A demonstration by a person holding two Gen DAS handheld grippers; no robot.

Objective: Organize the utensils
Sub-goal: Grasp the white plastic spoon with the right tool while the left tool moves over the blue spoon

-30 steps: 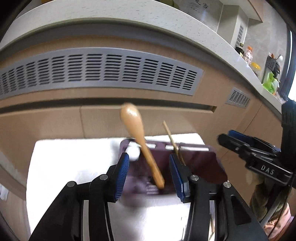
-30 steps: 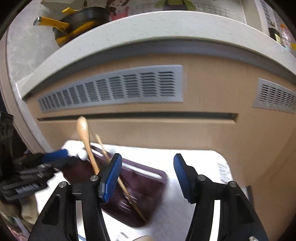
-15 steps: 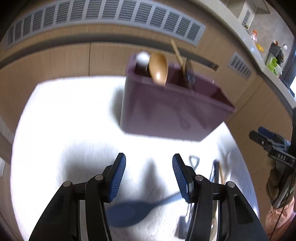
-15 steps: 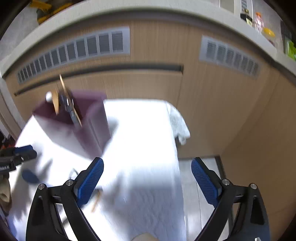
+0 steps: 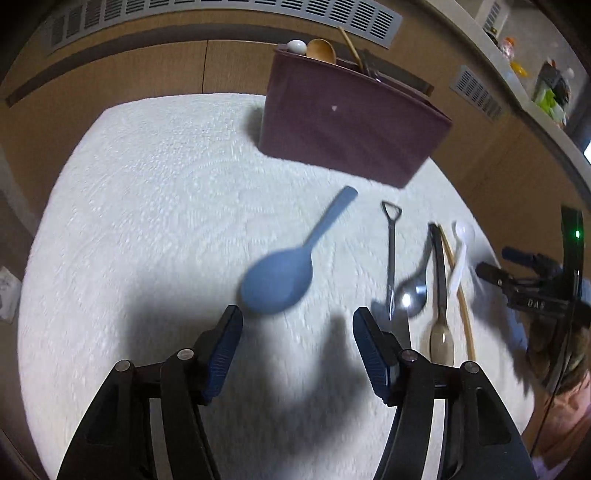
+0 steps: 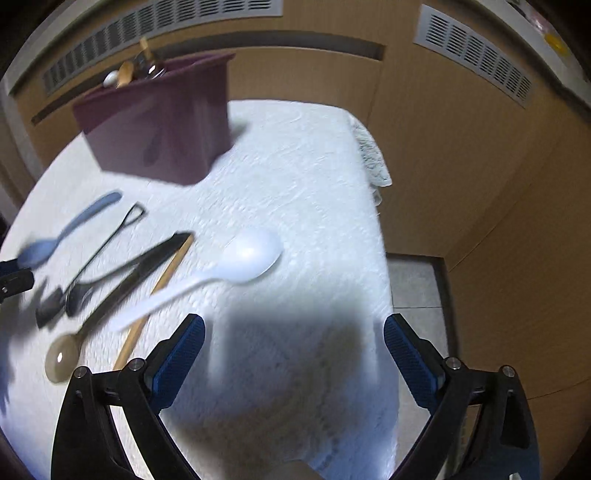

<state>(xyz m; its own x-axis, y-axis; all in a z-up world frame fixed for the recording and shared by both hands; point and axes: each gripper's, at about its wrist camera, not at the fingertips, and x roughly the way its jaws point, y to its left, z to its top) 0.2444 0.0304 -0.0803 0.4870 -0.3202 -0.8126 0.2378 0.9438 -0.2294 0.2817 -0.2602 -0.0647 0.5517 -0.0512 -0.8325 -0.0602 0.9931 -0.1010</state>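
Observation:
A purple utensil holder (image 5: pixel 354 122) (image 6: pixel 162 125) stands at the back of the white cloth with a wooden spoon (image 5: pixel 321 50) and a chopstick sticking out. A blue spoon (image 5: pixel 280 280) lies just beyond my left gripper (image 5: pixel 297 321), whose jaws are opening with nothing between them. To its right lie a shovel-handled metal spoon (image 5: pixel 390 258), a second metal spoon (image 5: pixel 415 291) and a dark-handled spoon (image 5: pixel 441 332). My right gripper (image 6: pixel 293 332) stands wide open and empty above the cloth. A white spoon (image 6: pixel 229 269) and a wooden chopstick (image 6: pixel 155 291) lie just ahead to its left.
The white cloth (image 6: pixel 303 166) covers a small table whose right edge drops to a tiled floor (image 6: pixel 417 288). Wooden cabinet fronts with grey vents (image 5: pixel 229 7) stand close behind. The other gripper (image 5: pixel 524 288) shows at the right of the left wrist view.
Both grippers pulled back from the holder and tipped down toward the cloth. The wooden spoon between the left jaws now stands in the holder. Both jaws opened wider.

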